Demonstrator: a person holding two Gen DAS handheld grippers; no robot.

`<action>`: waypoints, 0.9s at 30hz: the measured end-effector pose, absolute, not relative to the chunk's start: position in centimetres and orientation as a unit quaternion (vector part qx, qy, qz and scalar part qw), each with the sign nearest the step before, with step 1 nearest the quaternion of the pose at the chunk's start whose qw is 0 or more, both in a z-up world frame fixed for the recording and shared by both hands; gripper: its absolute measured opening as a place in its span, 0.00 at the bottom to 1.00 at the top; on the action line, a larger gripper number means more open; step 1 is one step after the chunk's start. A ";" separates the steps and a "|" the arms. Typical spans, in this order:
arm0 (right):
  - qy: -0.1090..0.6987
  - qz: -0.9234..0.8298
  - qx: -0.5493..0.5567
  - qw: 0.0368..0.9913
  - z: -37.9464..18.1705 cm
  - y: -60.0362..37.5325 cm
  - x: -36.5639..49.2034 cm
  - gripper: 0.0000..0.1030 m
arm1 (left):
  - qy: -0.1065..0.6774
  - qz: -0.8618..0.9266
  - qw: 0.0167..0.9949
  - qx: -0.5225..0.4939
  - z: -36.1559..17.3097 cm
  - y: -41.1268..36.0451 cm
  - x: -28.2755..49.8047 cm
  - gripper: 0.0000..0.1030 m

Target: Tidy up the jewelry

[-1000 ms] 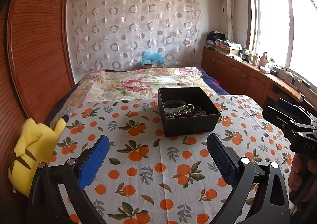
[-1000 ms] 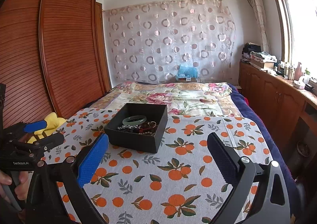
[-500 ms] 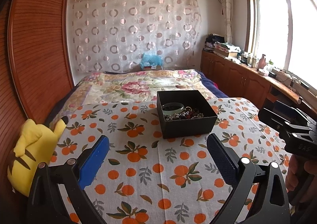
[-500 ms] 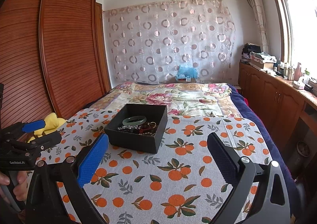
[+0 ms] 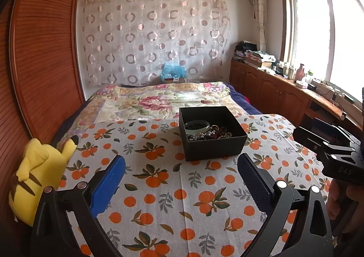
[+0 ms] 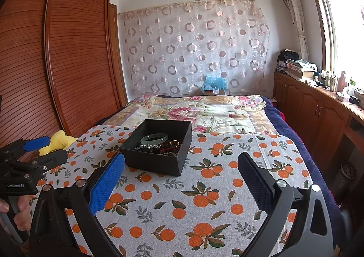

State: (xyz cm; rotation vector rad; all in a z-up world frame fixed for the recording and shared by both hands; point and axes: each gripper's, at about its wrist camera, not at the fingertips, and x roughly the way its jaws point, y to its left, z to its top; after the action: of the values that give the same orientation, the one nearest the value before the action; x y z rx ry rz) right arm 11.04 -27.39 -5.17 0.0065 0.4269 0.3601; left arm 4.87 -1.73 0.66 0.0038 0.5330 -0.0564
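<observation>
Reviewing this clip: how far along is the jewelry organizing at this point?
Barely started. All jewelry, a jade bangle and tangled beads, sits in the black box. Both the left gripper and right gripper are open, empty and short of it. All sorting remains.

Left gripper (image 5: 180, 174): jaws spread wide, nothing between the pads, one blue pad and one dark pad showing. It is held level and points forward. In the right wrist view it sits at far left, low, a hand (image 6: 19, 211) wrapped round its grip, fingers curled.

Right gripper (image 6: 180, 174): jaws equally wide, empty, level, pointing forward. In the left wrist view its black body shows at far right, with a hand (image 5: 341, 202) closed on the handle below. The two grippers are side by side, apart.
</observation>
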 end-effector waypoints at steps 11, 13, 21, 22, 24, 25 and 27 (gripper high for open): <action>0.210 0.177 0.004 0.962 -5.2 -27.4 11.0 0.97 | 0.263 -0.028 0.964 0.002 0.6 -1.6 4.8 0.92; 0.210 0.177 0.004 0.962 -5.3 -27.4 11.0 0.97 | 0.263 -0.028 0.964 0.001 0.6 -1.6 4.8 0.92; 0.210 0.177 0.004 0.962 -5.3 -27.4 11.0 0.97 | 0.264 -0.028 0.964 0.001 0.6 -1.6 4.8 0.92; 0.210 0.177 0.005 0.961 -5.3 -27.4 11.0 0.97 | 0.264 -0.028 0.964 0.001 0.6 -1.6 4.8 0.92; 0.210 0.177 0.004 0.962 -5.2 -27.5 11.0 0.97 | 0.264 -0.029 0.964 0.000 0.7 -1.6 4.8 0.92; 0.210 0.177 0.004 0.962 -5.2 -27.5 11.0 0.97 | 0.264 -0.029 0.964 0.000 0.6 -1.5 4.8 0.92; 0.209 0.177 0.005 0.962 -5.3 -27.5 11.0 0.97 | 0.264 -0.029 0.964 0.000 0.7 -1.6 4.8 0.92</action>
State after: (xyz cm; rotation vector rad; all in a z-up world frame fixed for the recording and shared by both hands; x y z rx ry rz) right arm 10.97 -27.49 -5.26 0.0096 0.4242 0.3585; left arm 4.78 -1.59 0.72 -0.0009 0.5347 -0.0589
